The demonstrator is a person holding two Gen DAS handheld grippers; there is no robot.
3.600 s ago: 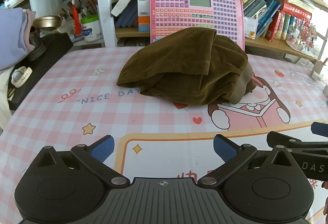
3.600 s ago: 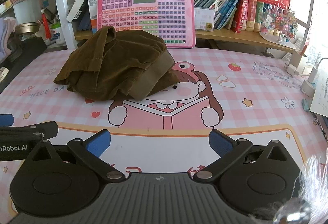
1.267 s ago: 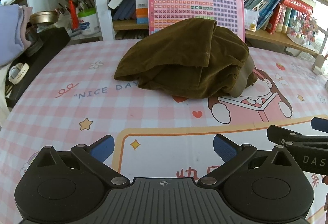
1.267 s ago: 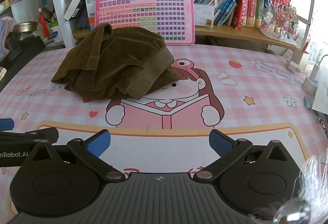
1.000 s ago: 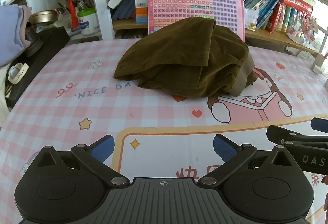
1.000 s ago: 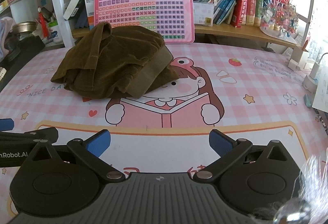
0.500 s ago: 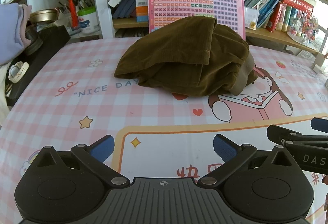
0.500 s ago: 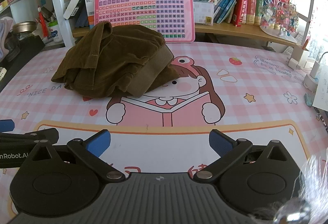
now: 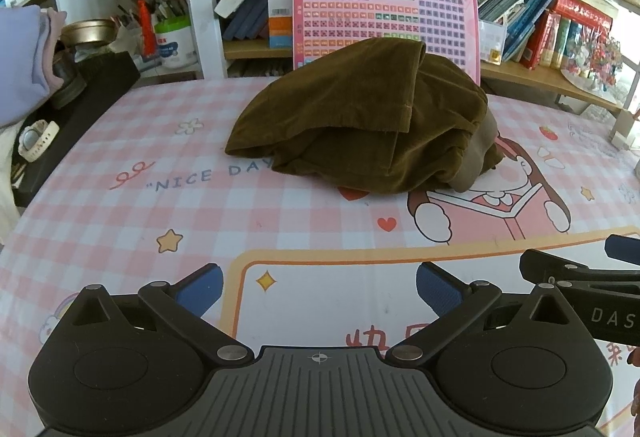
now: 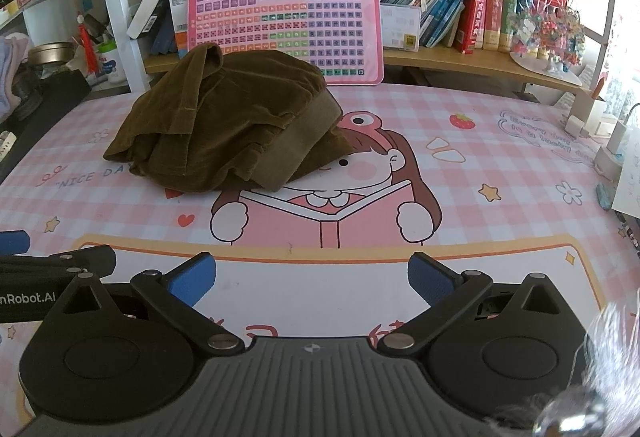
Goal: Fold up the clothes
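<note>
A crumpled brown corduroy garment (image 9: 368,125) lies heaped on the pink checked table mat (image 9: 120,205), with a paler waistband showing at its right side. The right wrist view shows the same garment (image 10: 228,129) at centre left. My left gripper (image 9: 319,283) hovers open over the mat's near part, well short of the cloth, nothing between its blue pads. My right gripper (image 10: 311,277) is likewise open and empty, a similar distance back. Each gripper's side shows at the edge of the other's view.
A pink keyboard toy (image 9: 384,9) leans against the bookshelf right behind the garment. Books (image 10: 480,9) fill the shelf. A black box with a watch (image 9: 36,137) and lilac cloth (image 9: 20,61) sit at the left. A charger and papers (image 10: 616,145) lie at the right.
Both views have shifted only slightly; the garment sits a touch nearer and lower in frame. Both grippers stay open and empty.
</note>
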